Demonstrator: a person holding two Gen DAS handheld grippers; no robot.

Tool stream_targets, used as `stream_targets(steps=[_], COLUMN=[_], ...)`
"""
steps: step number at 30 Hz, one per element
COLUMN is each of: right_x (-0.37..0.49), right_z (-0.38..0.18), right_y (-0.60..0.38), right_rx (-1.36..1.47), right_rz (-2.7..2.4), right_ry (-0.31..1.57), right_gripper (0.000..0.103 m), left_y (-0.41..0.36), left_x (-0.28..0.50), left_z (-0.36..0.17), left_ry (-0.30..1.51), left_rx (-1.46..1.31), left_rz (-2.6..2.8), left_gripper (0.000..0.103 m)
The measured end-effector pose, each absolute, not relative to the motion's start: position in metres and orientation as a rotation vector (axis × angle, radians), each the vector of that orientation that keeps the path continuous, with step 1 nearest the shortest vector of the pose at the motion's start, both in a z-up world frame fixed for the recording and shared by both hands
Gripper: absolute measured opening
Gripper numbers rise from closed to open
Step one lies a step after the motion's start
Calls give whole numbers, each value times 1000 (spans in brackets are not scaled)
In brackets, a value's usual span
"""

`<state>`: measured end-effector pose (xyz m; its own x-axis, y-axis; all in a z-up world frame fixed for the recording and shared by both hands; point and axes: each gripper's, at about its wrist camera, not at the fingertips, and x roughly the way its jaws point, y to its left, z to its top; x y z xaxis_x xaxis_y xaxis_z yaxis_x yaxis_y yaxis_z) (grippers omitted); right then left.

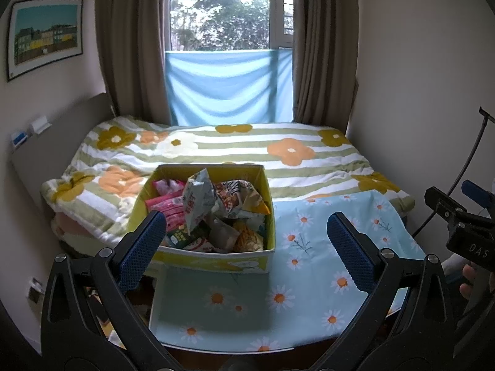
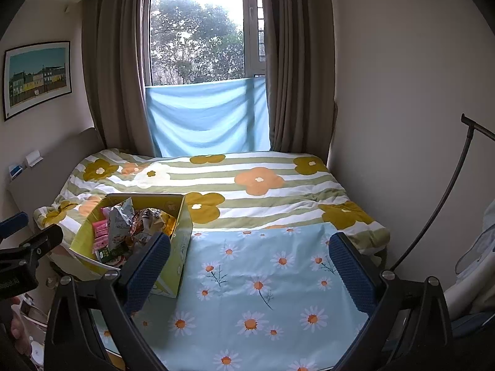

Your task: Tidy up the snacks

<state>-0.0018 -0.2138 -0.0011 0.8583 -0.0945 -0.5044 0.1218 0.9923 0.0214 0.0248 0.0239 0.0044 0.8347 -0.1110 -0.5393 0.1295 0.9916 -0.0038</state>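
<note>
A yellow open-topped box stands on a light blue daisy-print cloth at the bed's near edge. It is packed with snack packets: pink ones at the left, a tall crumpled pale one in the middle, green and tan ones in front. My left gripper is open, its blue pads straddling the box front from just short of it. My right gripper is open over the bare cloth, right of the box. Each gripper also shows at the edge of the other's view.
The bed carries a striped flowered quilt. A headboard runs along the left, walls close in on the right. A curved black rod stands at the right. The window with brown curtains is behind.
</note>
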Motion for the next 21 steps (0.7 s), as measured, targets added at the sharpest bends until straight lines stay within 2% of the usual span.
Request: stream_targets(steps=[7, 21], right_x=[-2, -8], right_z=[0, -4], right_y=[-215, -212], right_rx=[56, 62], right_rz=[-106, -68], right_ry=[526, 535], right_gripper=[102, 102], left_y=[23, 27], left_x=[27, 5], left_z=[2, 9], left_ry=[590, 516], left_rx=[39, 66], left_rz=[-123, -66], left_gripper=[103, 103])
